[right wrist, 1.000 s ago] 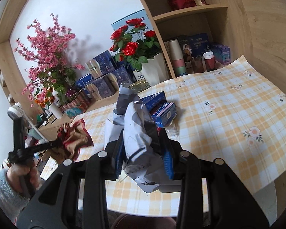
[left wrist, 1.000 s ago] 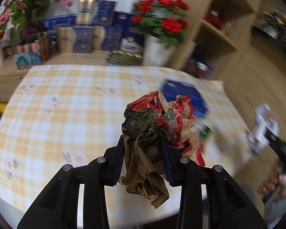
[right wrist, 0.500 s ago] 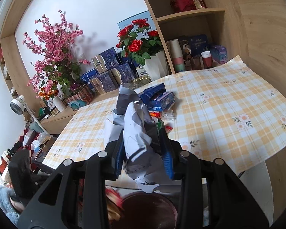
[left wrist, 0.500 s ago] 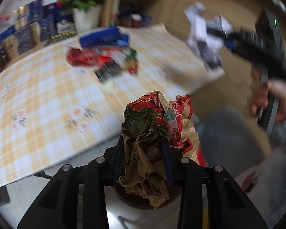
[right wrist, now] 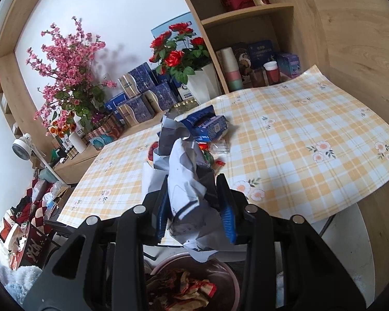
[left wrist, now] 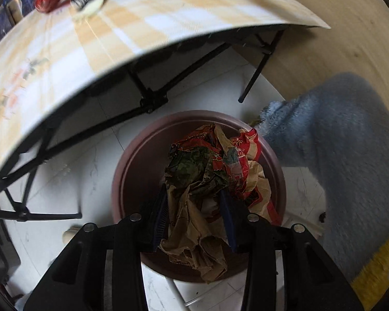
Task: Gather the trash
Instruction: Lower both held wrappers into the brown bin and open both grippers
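The left gripper [left wrist: 194, 215] points down over the maroon bin [left wrist: 132, 171] on the white floor, its jaws opening with the red and brown wrapper [left wrist: 212, 171] between them. The right gripper [right wrist: 195, 212] is clamped on a crumpled white paper [right wrist: 184, 181], hovering above the bin's rim beside the table [right wrist: 311, 119]. More trash [right wrist: 207, 127] lies on the checked cloth
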